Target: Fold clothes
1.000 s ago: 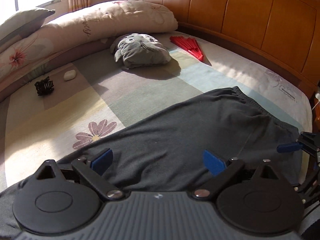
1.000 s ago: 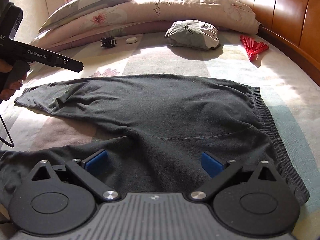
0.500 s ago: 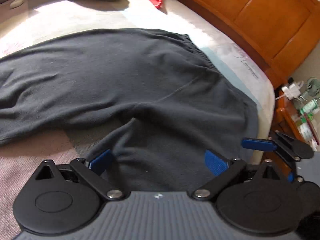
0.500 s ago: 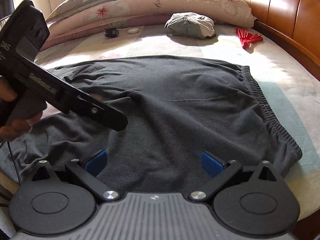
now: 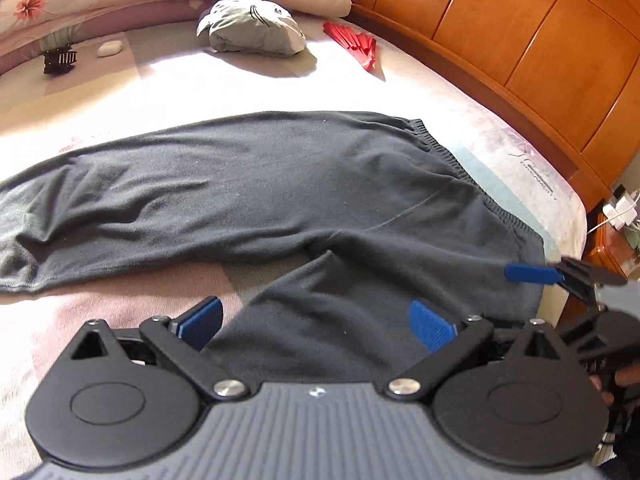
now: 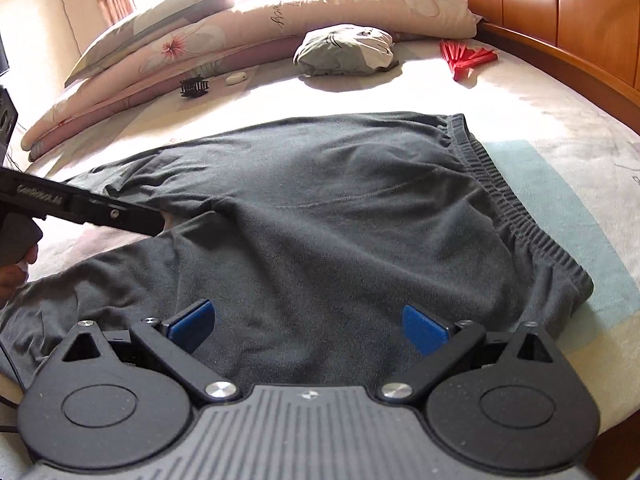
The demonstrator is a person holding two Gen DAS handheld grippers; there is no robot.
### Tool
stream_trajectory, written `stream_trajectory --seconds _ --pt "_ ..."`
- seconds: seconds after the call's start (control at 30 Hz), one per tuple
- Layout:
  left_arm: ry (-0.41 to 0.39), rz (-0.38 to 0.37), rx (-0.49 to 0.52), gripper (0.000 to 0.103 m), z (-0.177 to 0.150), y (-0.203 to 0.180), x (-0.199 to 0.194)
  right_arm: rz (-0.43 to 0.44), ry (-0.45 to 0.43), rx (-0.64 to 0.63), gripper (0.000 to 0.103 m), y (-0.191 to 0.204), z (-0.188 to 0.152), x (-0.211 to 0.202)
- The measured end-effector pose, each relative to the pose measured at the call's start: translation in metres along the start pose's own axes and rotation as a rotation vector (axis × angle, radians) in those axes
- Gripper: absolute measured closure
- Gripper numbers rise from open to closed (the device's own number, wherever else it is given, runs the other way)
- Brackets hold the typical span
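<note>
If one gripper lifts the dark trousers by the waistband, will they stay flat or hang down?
The trousers would probably hang limp: the fabric already lies in soft wrinkles. The ribbed waistband looks stretchy, so it may gather. The legs would likely drag on the bed.

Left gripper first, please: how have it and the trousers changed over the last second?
The left gripper swung right, now over the near leg by the crotch, open, gripping nothing. The right gripper stayed open near the waistband. The dark trousers lie flat, unchanged.
</note>
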State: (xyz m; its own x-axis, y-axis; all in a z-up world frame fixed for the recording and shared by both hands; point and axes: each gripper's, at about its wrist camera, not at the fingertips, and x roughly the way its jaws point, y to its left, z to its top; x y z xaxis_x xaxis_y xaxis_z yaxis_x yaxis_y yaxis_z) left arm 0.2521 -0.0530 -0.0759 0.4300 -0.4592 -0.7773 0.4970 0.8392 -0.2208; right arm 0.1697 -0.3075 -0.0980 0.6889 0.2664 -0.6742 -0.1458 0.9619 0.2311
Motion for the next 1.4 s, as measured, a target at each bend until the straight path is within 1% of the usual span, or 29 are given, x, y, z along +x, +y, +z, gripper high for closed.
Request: stream_trajectory --seconds 0.1,0.17,0.2,0.3,0.33,0.4,0.47,0.53,0.6,0.67,0.7,0.77,0.8,0.87,0.97,1.03,1.13,1.23,1.3,1.37,1.4 --pt "0.018 0.083 -0.025 0.003 -0.019 -0.005 -0.003 0.051 -0.042 0.0 0.001 -0.006 0.016 0.002" --pt "0.037 0.153 -0.054 0.003 -0.033 -0.005 -0.002 0.083 -0.036 0.016 0.0 -0.013 0.03 0.016" --pt "0.045 0.176 -0.071 0.004 -0.039 -0.004 -0.002 0.099 -0.031 0.026 0.0 -0.017 0.038 0.024" --pt "0.062 0.185 -0.108 0.004 -0.055 -0.001 -0.001 0.146 -0.015 0.054 0.0 -0.029 0.061 0.048" --pt "0.06 0.186 -0.103 0.004 -0.059 0.0 -0.002 0.153 -0.001 0.07 0.0 -0.033 0.067 0.058" --pt "0.061 0.199 -0.091 0.003 -0.067 0.0 -0.004 0.13 0.036 0.106 0.0 -0.046 0.075 0.081" --pt "0.067 0.221 -0.079 0.003 -0.073 0.002 -0.004 0.076 0.021 0.103 0.005 -0.057 0.079 0.092" --pt "0.065 0.244 -0.061 0.002 -0.079 0.003 -0.004 0.033 0.01 0.093 0.006 -0.064 0.083 0.099" --pt "0.061 0.247 -0.059 0.001 -0.081 0.003 -0.004 -0.07 -0.008 0.056 0.006 -0.063 0.089 0.1" --pt "0.06 0.251 -0.068 0.001 -0.08 0.003 -0.007 -0.157 0.007 0.038 0.007 -0.066 0.092 0.106" --pt "0.052 0.256 -0.069 0.001 -0.079 0.003 -0.01 -0.162 0.006 0.045 0.007 -0.068 0.092 0.104" --pt "0.034 0.264 -0.069 0.001 -0.08 0.004 -0.017 -0.147 0.005 0.046 0.007 -0.062 0.091 0.09" --pt "0.027 0.272 -0.072 0.001 -0.08 0.006 -0.019 -0.123 -0.003 0.037 0.006 -0.057 0.089 0.079" --pt "0.021 0.285 -0.08 0.001 -0.08 0.01 -0.021 -0.054 -0.017 0.016 0.001 -0.041 0.081 0.059" --pt "0.042 0.288 -0.114 0.001 -0.086 0.019 -0.019 0.035 0.0 -0.016 0.0 -0.012 0.062 0.04" --pt "0.047 0.285 -0.127 0.001 -0.094 0.022 -0.019 0.055 0.012 -0.056 0.0 0.008 0.048 0.036" --pt "0.027 0.271 -0.135 0.001 -0.103 0.024 -0.028 0.076 0.031 -0.134 0.0 0.039 0.029 0.036" --pt "0.011 0.261 -0.161 0.001 -0.109 0.028 -0.039 0.165 0.052 -0.24 0.0 0.069 0.013 0.04" --pt "-0.006 0.262 -0.188 0.001 -0.112 0.032 -0.049 0.163 0.115 -0.259 0.0 0.079 0.006 0.052" --pt "-0.04 0.273 -0.208 0.001 -0.115 0.04 -0.061 0.138 0.138 -0.245 0.0 0.081 -0.004 0.058" --pt "-0.055 0.282 -0.217 0.001 -0.116 0.045 -0.066 0.132 0.133 -0.241 0.0 0.082 -0.008 0.057"
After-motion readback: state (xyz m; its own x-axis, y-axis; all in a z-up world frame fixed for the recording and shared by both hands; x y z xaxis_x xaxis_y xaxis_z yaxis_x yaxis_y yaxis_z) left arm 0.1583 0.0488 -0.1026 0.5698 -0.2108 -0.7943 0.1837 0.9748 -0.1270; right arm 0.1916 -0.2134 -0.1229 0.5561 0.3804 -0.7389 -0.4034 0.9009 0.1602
